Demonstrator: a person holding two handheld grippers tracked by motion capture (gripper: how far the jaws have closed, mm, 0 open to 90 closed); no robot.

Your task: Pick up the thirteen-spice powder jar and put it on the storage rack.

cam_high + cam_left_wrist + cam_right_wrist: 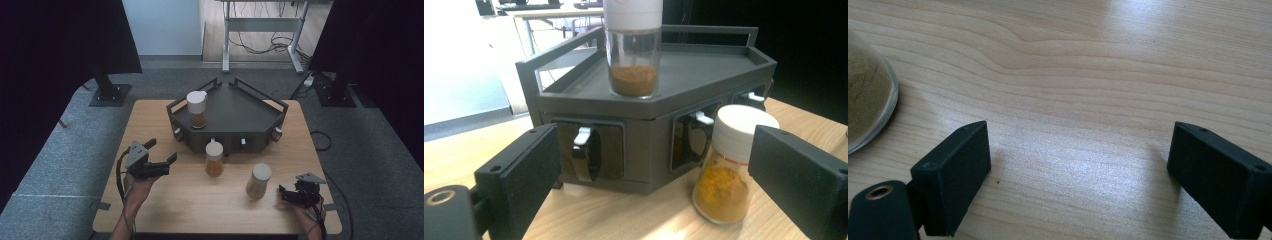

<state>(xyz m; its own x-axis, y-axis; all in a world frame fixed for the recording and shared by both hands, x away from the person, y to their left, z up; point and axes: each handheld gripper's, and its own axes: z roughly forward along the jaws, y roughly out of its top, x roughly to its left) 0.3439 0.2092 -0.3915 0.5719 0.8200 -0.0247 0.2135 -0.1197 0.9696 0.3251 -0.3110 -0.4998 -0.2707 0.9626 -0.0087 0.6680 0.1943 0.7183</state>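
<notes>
High view: left gripper sits lower left of centre, jaws apart and empty, aimed right toward the yellow-spice jar, which stands upright on the table just in front of the dark rack; left hand is the nearer one. Left gripper view: the yellow-spice jar is right of centre, close to the right jaw, not gripped. Right gripper view: right gripper has its jaws wide apart over bare wood, the pale-spice jar at the left edge.

No readable text, labels, brands or numbers on anything.
</notes>
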